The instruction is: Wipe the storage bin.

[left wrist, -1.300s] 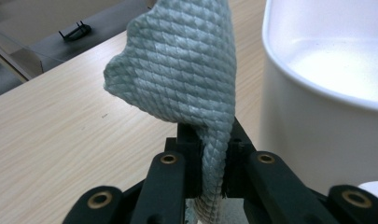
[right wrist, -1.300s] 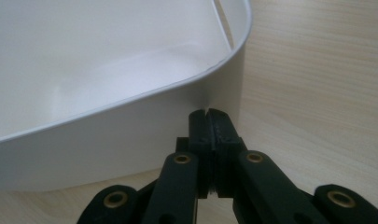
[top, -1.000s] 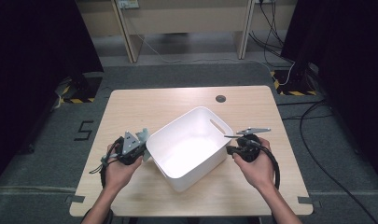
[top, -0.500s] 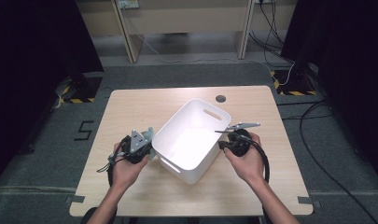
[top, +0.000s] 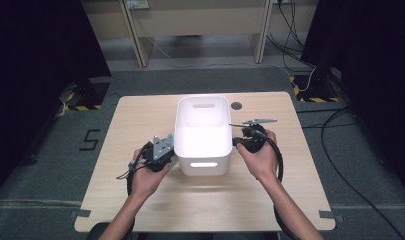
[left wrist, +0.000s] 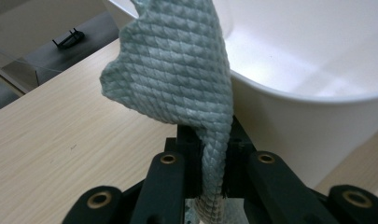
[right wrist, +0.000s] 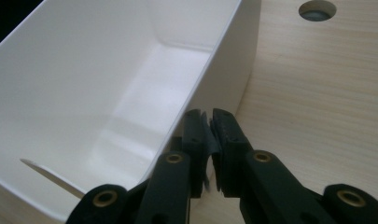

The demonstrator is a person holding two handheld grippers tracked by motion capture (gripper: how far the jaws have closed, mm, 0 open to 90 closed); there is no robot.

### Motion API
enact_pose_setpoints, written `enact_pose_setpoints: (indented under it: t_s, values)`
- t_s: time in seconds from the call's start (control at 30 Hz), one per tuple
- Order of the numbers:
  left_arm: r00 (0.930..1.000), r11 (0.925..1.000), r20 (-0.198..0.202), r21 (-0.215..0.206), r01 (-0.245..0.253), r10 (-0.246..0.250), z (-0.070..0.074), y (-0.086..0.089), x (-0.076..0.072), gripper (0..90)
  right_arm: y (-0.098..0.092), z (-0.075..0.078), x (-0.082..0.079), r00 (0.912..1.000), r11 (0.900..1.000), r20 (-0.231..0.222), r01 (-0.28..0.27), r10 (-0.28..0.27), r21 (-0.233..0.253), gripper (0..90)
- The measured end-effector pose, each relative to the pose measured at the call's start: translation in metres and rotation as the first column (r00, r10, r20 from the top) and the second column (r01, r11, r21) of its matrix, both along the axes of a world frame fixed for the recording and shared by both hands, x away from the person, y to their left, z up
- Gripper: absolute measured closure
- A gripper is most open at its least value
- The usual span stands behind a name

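A white plastic bin point(top: 202, 101) stands mid-table, its long axis pointing away from me. My left gripper point(top: 170, 158) sits at the bin's near left corner, shut on a pale green waffle-textured cloth point(left wrist: 177, 65). The cloth rises from between the jaws and leans against the bin's rim point(left wrist: 308, 95). My right gripper point(top: 238, 142) is at the bin's right wall, near the front. In the right gripper view its jaws point(right wrist: 207, 123) are pressed together just outside the wall point(right wrist: 224, 56), with a thin grey sliver between the pads. The bin's inside point(right wrist: 84, 84) looks bare.
The light wooden table point(top: 140, 120) has a round cable hole point(top: 236, 105) just right of the bin's far end, seen also as the hole point(right wrist: 317, 9) ahead of the right jaws. Dark floor, cables and desk legs lie beyond the table.
The bin has turned from a diagonal lie to square with the table. Both hands swung round with it, the left gripper keeping the cloth.
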State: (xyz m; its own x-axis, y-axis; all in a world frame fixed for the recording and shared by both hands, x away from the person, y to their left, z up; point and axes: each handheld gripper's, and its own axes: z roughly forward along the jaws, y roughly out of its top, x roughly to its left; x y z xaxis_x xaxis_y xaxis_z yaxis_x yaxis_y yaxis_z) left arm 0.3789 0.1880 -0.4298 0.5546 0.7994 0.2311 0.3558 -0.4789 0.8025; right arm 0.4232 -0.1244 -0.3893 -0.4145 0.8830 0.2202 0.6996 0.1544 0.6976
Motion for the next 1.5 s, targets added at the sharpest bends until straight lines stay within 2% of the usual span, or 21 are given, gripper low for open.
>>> enact_pose_setpoints:
  t_s: [0.07,0.13,0.23,0.33,0.53,0.77,0.8,0.9,1.03,1.13,1.37,1.4,1.43,1.47,1.5]
  values:
    - [1.0,1.0,0.0,-0.001,0.007,-0.007,0.001,0.002,-0.009,80.6,-0.003,0.004,-0.004,0.9999,1.0,0.011,0.006,-0.006,0.01,83.0]
    - [0.9999,0.9999,0.001,-0.005,0.015,-0.015,0.002,0.005,-0.019,80.6,-0.009,0.011,-0.008,0.9987,0.999,0.036,0.035,-0.036,0.034,81.4]
    - [0.9982,0.9982,-0.016,-0.017,0.058,-0.058,0.001,0.005,-0.035,80.6,-0.016,0.02,-0.01,0.9959,0.996,0.059,0.064,-0.068,0.066,79.5]
    - [0.9959,0.996,-0.023,-0.023,0.087,-0.087,0.0,0.001,-0.045,80.6,-0.014,0.021,-0.011,0.9964,0.997,0.066,0.049,-0.053,0.066,76.8]
    - [0.993,0.9933,-0.024,-0.015,0.115,-0.115,-0.002,-0.011,-0.051,80.7,0.001,0.016,-0.014,0.9969,0.997,0.07,0.031,-0.036,0.073,71.1]
    - [0.9921,0.9932,-0.049,-0.018,0.115,-0.116,-0.005,-0.021,-0.045,80.7,0.007,0.014,-0.013,0.998,0.998,0.063,0.006,-0.01,0.063,70.1]
    - [0.9919,0.9926,-0.039,-0.016,0.12,-0.121,-0.005,-0.021,-0.043,80.7,0.008,0.014,-0.012,0.998,0.998,0.062,0.002,-0.006,0.059,70.2]
    - [0.9929,0.994,-0.054,-0.034,0.104,-0.106,-0.007,-0.022,-0.044,80.7,0.009,0.01,-0.012,0.9985,0.999,0.056,-0.001,-0.001,0.047,70.4]
    - [0.9931,0.9936,-0.046,-0.038,0.106,-0.108,-0.008,-0.023,-0.042,80.7,0.012,0.004,-0.012,0.999,1.0,0.044,-0.003,0.002,0.024,71.2]
    - [0.9926,0.9944,-0.072,-0.048,0.094,-0.098,-0.01,-0.024,-0.043,80.7,0.013,0.001,-0.012,0.9991,1.0,0.042,-0.005,0.004,0.02,70.9]
    - [0.9919,0.9941,-0.07,-0.031,0.104,-0.106,-0.009,-0.025,-0.04,80.7,0.016,0.001,-0.014,0.9983,1.0,0.058,-0.009,0.009,-0.005,71.3]
    - [0.9918,0.9946,-0.08,-0.039,0.096,-0.099,-0.01,-0.026,-0.041,80.7,0.016,0.001,-0.014,0.9983,1.0,0.057,-0.009,0.01,-0.005,71.3]
    - [0.9924,0.9944,-0.068,-0.033,0.1,-0.102,-0.01,-0.026,-0.041,80.7,0.016,0.001,-0.014,0.9983,1.0,0.058,-0.011,0.011,-0.006,71.3]
    - [0.9917,0.9948,-0.083,-0.036,0.095,-0.098,-0.011,-0.027,-0.041,80.7,0.016,0.001,-0.013,0.9982,1.0,0.058,-0.012,0.012,-0.006,71.3]
    - [0.9922,0.9946,-0.072,-0.027,0.101,-0.102,-0.011,-0.027,-0.041,80.7,0.016,0.001,-0.014,0.9982,1.0,0.058,-0.011,0.012,-0.006,71.3]
